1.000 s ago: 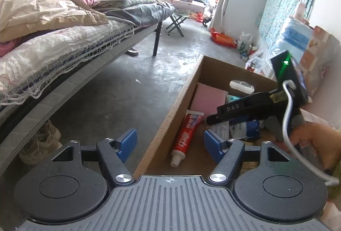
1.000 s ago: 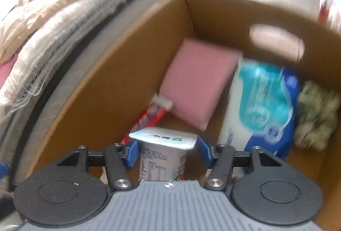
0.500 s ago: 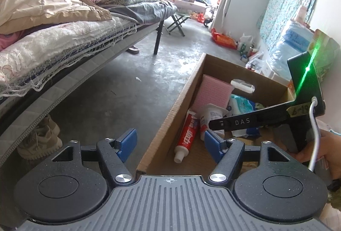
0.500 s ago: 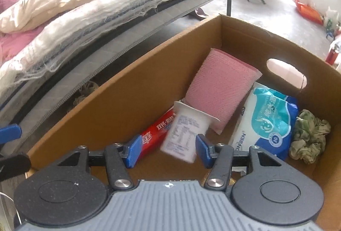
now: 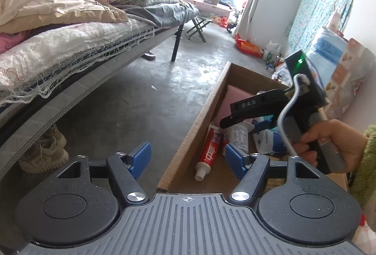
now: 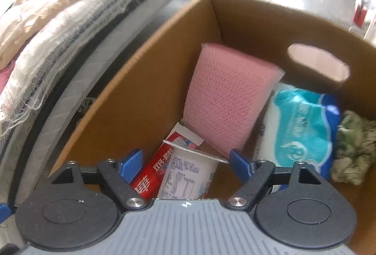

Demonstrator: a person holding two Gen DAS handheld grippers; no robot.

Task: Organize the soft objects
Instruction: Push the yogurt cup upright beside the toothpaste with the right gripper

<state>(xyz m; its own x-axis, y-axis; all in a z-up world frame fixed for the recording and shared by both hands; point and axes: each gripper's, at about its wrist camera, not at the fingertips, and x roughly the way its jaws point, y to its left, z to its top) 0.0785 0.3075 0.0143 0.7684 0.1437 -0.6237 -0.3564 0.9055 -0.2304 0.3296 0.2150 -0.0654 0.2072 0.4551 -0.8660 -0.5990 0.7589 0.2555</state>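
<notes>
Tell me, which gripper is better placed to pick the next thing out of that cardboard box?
Probably the right gripper: it hangs inside the cardboard box, its jaws just opened around the white cup without pressing it. The left gripper sits empty over the box's near edge.

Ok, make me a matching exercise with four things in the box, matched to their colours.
Things:
1. sponge
2. toothpaste
3. tissue pack
4. cloth

Colours:
A. red
B. green
C. pink
D. blue and white

Pairs: 1-C, 2-A, 3-D, 4-B
</notes>
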